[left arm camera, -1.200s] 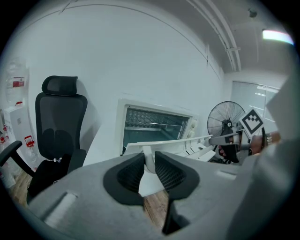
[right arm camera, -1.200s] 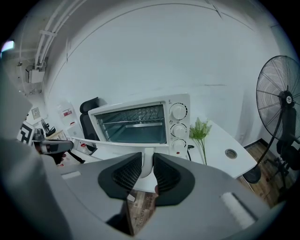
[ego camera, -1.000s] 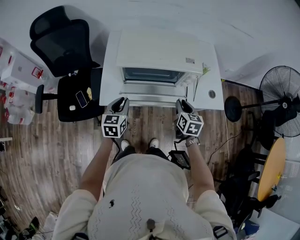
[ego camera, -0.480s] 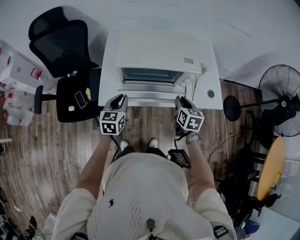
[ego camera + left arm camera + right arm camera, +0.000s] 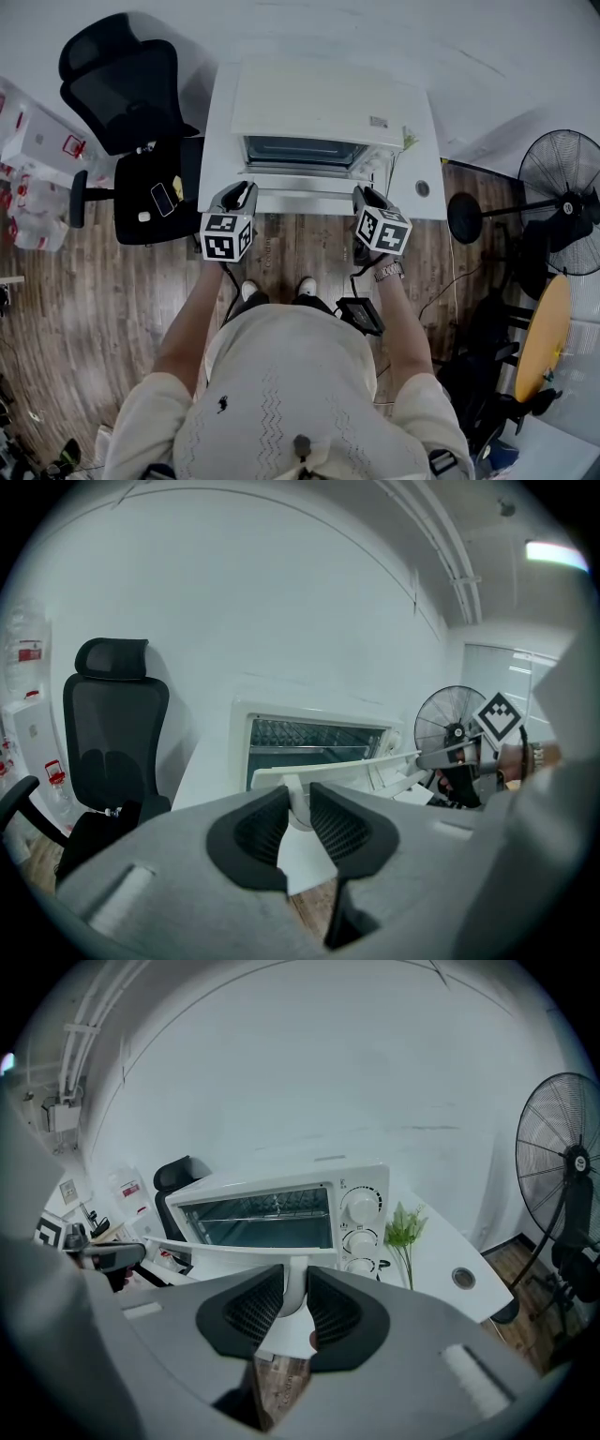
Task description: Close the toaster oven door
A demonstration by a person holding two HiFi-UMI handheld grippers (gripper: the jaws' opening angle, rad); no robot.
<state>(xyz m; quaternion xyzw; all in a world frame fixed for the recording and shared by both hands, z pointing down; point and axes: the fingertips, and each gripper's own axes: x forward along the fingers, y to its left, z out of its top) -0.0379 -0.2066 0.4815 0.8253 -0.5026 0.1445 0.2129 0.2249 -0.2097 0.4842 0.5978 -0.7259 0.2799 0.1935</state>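
1. Grey fingers (image 5: pixel 258 832) of the left gripper (image 5: pixel 298 799) are clamped on a white post of the handle (image 5: pixel 272 776). In the head view this gripper sits at 11 o'clock from the person.
2. Matching fingers (image 5: pixel 253 1307) of the right gripper (image 5: pixel 294 1283), at 1 o'clock, are closed on the handle's other post.
3. Both posts belong to the door (image 5: pixel 300 190), which is open. It is lowered towards the person, close to level, and juts out over the wooden floor (image 5: pixel 300 244) with the handle along its near edge.
4. At 12 o'clock the white oven (image 5: pixel 319 103) stands on a white tabletop (image 5: pixel 412 169). Its mouth is uncovered and a wire rack (image 5: pixel 272 1208) shows inside. Round knobs (image 5: pixel 361 1206) run down its front at the 3 o'clock side.
5. A small green plant (image 5: pixel 405 1227) stands on the tabletop just beside the knobs, again at 3 o'clock.
6. A black chair (image 5: pixel 122 84) stands at 10 o'clock, beside the tabletop. A black fan (image 5: pixel 562 202) stands on the floor at 2 o'clock, well apart from the oven.
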